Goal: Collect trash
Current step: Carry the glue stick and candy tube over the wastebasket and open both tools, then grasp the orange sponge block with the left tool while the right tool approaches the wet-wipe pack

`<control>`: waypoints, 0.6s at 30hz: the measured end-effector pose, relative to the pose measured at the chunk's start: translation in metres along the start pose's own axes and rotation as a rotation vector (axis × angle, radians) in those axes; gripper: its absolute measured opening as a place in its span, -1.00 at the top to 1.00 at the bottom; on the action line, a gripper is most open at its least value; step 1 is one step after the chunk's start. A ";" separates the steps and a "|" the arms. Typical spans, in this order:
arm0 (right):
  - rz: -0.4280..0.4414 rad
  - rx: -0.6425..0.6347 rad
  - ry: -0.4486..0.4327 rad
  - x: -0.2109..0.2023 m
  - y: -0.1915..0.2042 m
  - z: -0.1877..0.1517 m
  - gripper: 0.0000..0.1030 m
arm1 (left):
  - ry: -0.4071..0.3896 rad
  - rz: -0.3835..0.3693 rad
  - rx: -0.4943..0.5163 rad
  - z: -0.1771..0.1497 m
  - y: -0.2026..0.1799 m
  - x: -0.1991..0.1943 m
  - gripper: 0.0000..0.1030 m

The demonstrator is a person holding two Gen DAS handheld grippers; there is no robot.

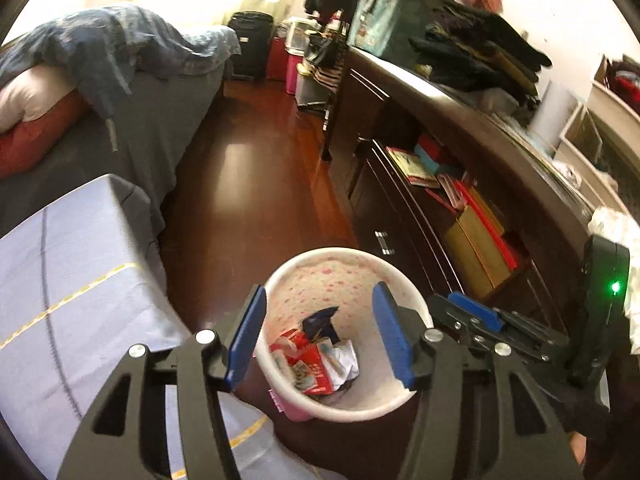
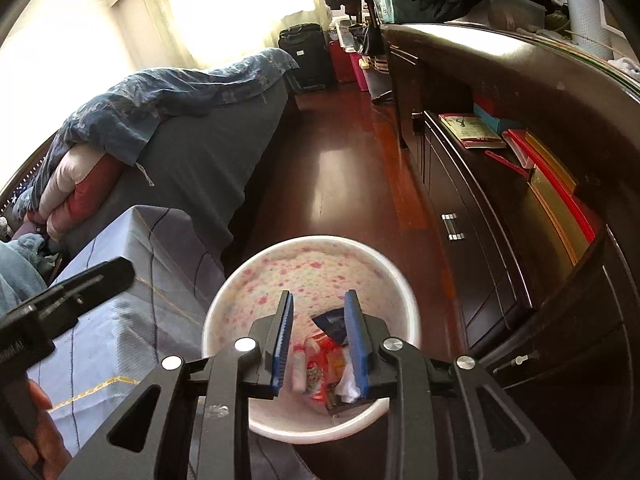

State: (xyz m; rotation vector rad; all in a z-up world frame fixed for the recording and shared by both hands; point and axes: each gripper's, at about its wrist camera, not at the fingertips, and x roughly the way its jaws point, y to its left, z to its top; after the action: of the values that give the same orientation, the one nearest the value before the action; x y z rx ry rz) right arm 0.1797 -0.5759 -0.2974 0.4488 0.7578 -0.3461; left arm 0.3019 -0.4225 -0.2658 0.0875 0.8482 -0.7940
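Below, white bin holding red wrapper, crumpled paper, dark packet

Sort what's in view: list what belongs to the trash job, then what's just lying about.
Job:
- waste bin
- red wrapper, dark wrapper and crumpled paper inside it
- left gripper, open
- right gripper, open

Lying about:
- bed
- suitcase
- books on the cabinet shelf
- folded clothes
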 end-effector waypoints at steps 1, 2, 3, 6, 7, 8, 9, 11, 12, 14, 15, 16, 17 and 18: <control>0.003 -0.005 -0.001 -0.003 0.004 -0.001 0.39 | -0.006 0.005 -0.009 -0.001 0.005 -0.007 -0.10; 0.007 -0.012 -0.003 -0.006 0.009 -0.001 0.33 | -0.012 0.009 -0.015 -0.002 0.008 -0.012 -0.13; 0.010 -0.022 -0.005 -0.010 0.016 -0.003 0.26 | -0.021 0.016 -0.023 -0.004 0.012 -0.020 -0.14; 0.033 -0.044 -0.004 -0.019 0.036 -0.006 0.13 | -0.039 0.062 -0.036 -0.012 0.027 -0.045 -0.24; 0.062 -0.059 -0.004 -0.025 0.049 -0.009 0.12 | -0.046 0.085 -0.041 -0.017 0.034 -0.058 -0.25; 0.078 -0.066 -0.003 -0.028 0.058 -0.011 0.07 | -0.051 0.098 -0.043 -0.020 0.038 -0.064 -0.26; 0.102 -0.078 0.000 -0.033 0.069 -0.014 0.00 | -0.059 0.127 -0.050 -0.024 0.044 -0.075 -0.28; 0.141 -0.105 0.004 -0.040 0.089 -0.020 -0.07 | -0.073 0.178 -0.066 -0.034 0.059 -0.095 -0.37; 0.159 -0.121 0.006 -0.044 0.099 -0.024 -0.13 | -0.083 0.212 -0.087 -0.042 0.071 -0.110 -0.38; 0.204 -0.166 0.016 -0.051 0.127 -0.032 -0.17 | -0.094 0.254 -0.114 -0.051 0.086 -0.129 -0.40; 0.220 -0.185 0.020 -0.053 0.138 -0.035 -0.19 | -0.101 0.289 -0.134 -0.058 0.098 -0.142 -0.42; 0.241 -0.210 0.025 -0.057 0.152 -0.039 -0.21 | -0.105 0.325 -0.152 -0.065 0.110 -0.154 -0.46; 0.259 -0.234 0.030 -0.060 0.165 -0.044 -0.24 | -0.109 0.367 -0.172 -0.074 0.124 -0.169 -0.46; 0.280 -0.259 0.036 -0.063 0.180 -0.049 -0.26 | -0.111 0.398 -0.188 -0.081 0.136 -0.180 -0.46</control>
State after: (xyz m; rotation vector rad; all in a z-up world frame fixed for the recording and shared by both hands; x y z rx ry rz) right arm 0.1905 -0.3888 -0.2357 0.3110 0.7519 0.0224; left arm 0.2684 -0.1889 -0.2258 0.0426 0.7640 -0.3409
